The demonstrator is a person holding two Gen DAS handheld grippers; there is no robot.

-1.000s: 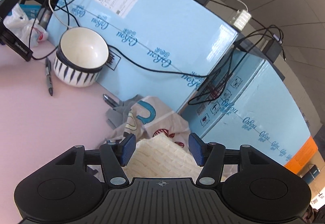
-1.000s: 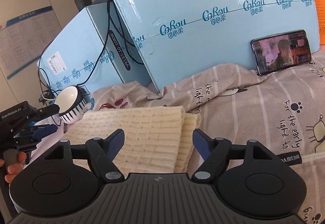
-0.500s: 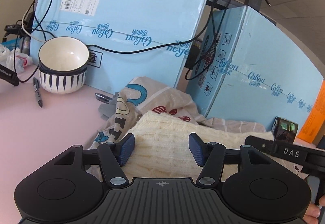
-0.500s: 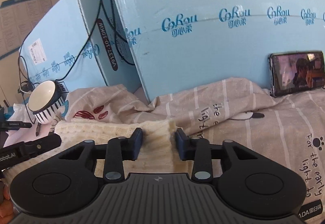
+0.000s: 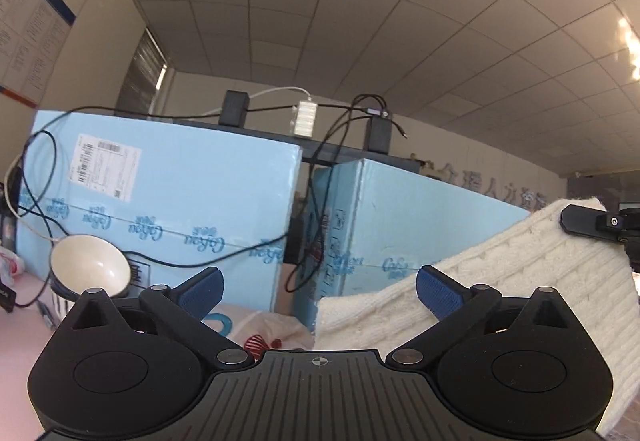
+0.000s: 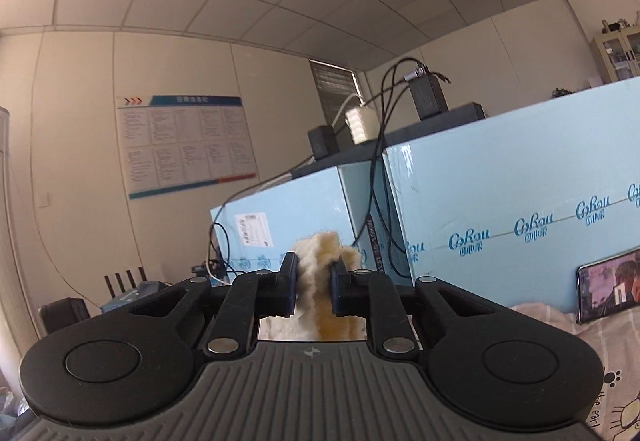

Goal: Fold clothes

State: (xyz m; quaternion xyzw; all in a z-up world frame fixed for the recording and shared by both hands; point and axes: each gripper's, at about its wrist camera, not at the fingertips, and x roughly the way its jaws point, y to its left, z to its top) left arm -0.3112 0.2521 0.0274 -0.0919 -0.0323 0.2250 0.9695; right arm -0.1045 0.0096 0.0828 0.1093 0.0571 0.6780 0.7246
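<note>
A cream cable-knit sweater (image 5: pixel 520 273) hangs in the air at the right of the left wrist view, held up by its top corner. My right gripper (image 6: pixel 314 281) is shut on a bunched fold of that sweater (image 6: pixel 320 261); its finger also shows in the left wrist view (image 5: pixel 588 225). My left gripper (image 5: pixel 318 287) is open and empty, with the sweater's lower edge just in front of its right finger. A patterned garment (image 5: pixel 260 337) lies below on the table.
Light blue boxes (image 5: pixel 180 209) with cables stand close behind. A white bowl with black stripes (image 5: pixel 88 273) sits at the left on the pink table. A phone (image 6: pixel 608 287) leans against a box over a striped cloth (image 6: pixel 580 325).
My right gripper has lifted the sweater off the table, and both cameras have tilted up toward the ceiling. My left gripper has opened wider and the sweater no longer lies under it.
</note>
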